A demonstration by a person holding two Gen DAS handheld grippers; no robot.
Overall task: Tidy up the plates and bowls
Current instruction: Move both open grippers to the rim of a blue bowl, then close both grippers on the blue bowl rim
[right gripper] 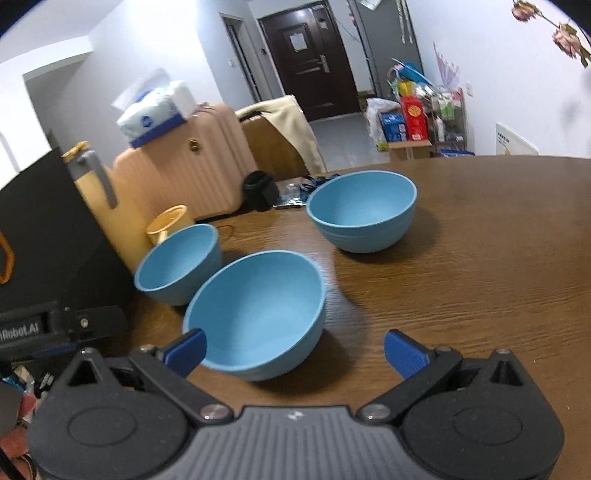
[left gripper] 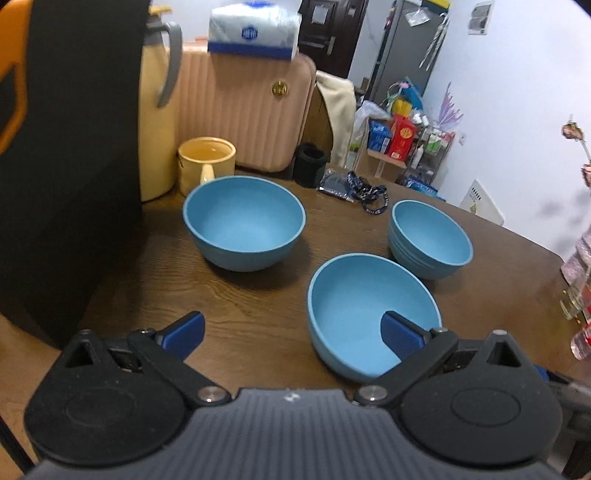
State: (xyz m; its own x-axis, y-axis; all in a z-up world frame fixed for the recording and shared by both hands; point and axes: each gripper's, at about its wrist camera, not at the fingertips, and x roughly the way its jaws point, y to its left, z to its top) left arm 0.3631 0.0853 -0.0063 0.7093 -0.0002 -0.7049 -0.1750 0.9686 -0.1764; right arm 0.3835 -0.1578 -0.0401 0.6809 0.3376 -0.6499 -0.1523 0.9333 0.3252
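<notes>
Three plain blue bowls upright on the brown desk; far-right one perhaps stacked. Both tools spread wide, holding nothing.

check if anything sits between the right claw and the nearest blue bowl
Nothing visible does. The right claw is open and the nearest bowl sits right ahead of it, close to its left finger, with only bare table around.

At the left edge of the right wrist view, a black device body carries white lettering that reads "nRobot.AI", its start cut off by the frame. Other printing, on the blue-and-white tissue pack, is too blurred to read.
</notes>
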